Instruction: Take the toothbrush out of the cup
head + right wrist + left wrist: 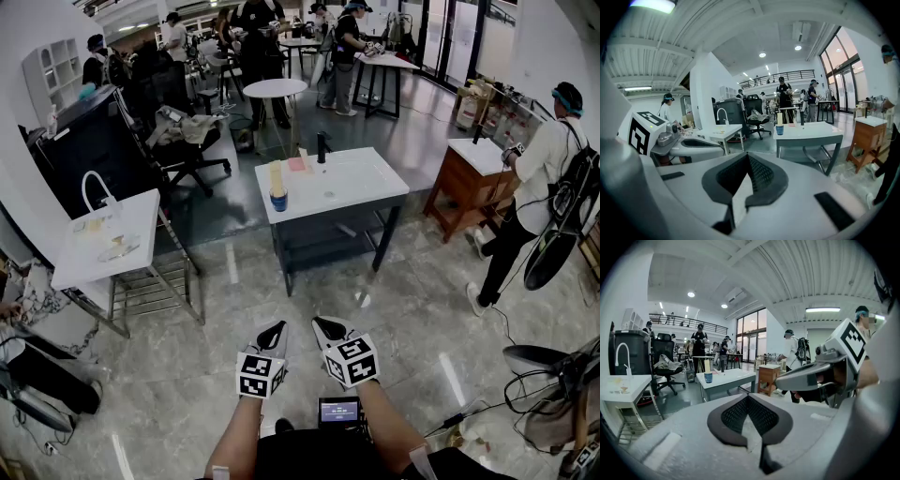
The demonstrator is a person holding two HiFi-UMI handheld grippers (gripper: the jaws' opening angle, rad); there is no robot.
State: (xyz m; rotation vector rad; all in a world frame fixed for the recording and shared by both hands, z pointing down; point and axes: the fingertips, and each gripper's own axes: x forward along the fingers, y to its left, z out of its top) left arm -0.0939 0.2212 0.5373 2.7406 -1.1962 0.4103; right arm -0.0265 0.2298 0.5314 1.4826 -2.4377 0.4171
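left gripper [275, 331]: clenched. Your black mesh-textured pads meet in a V with nothing between them. Smooth grey matte shell, with a black-and-white marker cube [260, 373] on it. You hold it over the floor, well apart from the washstand.
right gripper [325, 328]: also closed tight and empty. It has the same black mesh pads and rounded grey body, and sits just beside your left one.
cup [278, 200]: small blue cylinder, upright. It stands by the left edge of the washstand top, toward the front-left corner.
toothbrush [277, 178]: in the cup, standing upright above the rim. Pale yellow, and it reads as a long flat strip. The bristles are too small to make out.
washstand top [366, 178]: white, smooth, rectangular slab with a drain spot near the middle. It sits on a dark frame with a lower shelf.
faucet [322, 147]: black, straight post at the back edge, about mid-length.
pink thing [296, 164]: flat, near the back edge and left of the faucet. I can't tell what it is.
floor [187, 375]: grey marble-look tiles, polished, with glossy light streaks.
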